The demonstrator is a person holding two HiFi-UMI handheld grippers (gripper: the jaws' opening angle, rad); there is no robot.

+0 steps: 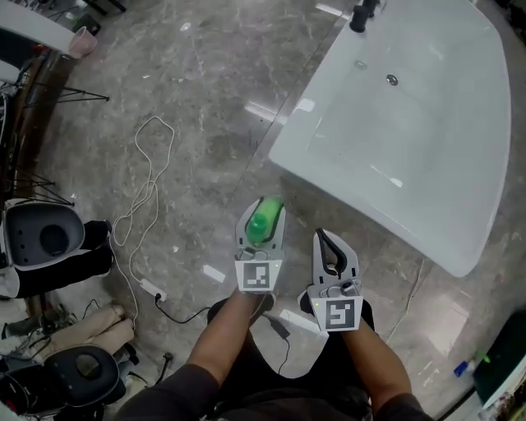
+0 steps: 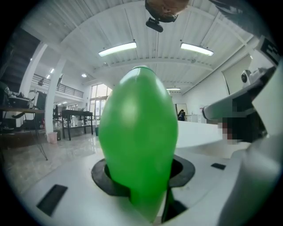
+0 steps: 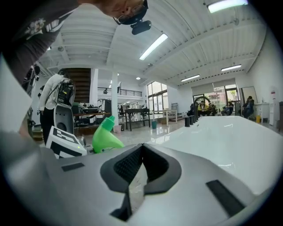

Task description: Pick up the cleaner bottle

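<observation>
- The room is a large open hall with a white ribbed ceiling (image 2: 146,26) and long strip lights (image 2: 117,49). Dark tables (image 2: 75,117) stand far back by tall windows.
- The floor (image 1: 197,99) is glossy grey stone with pale veins and reflects the lights.
- A big white tub (image 1: 427,140) stands on the floor at the upper right of the head view. It has a small drain (image 1: 392,80) in its bottom and a black tap (image 1: 362,15) at its far end.
- A thin white cable (image 1: 144,189) loops across the floor to a power strip (image 1: 150,288) on the left.
- The left gripper (image 1: 261,215) is held out above the floor, close to the tub's near corner. Its jaws are clamped on the cleaner bottle.
- The right gripper (image 1: 327,242) is just beside it. Its jaws are closed together with nothing between them.
- The cleaner bottle (image 2: 139,141) is green and sits between the left jaws, clear of the floor. The right gripper view shows its cap pointing up and away.
</observation>
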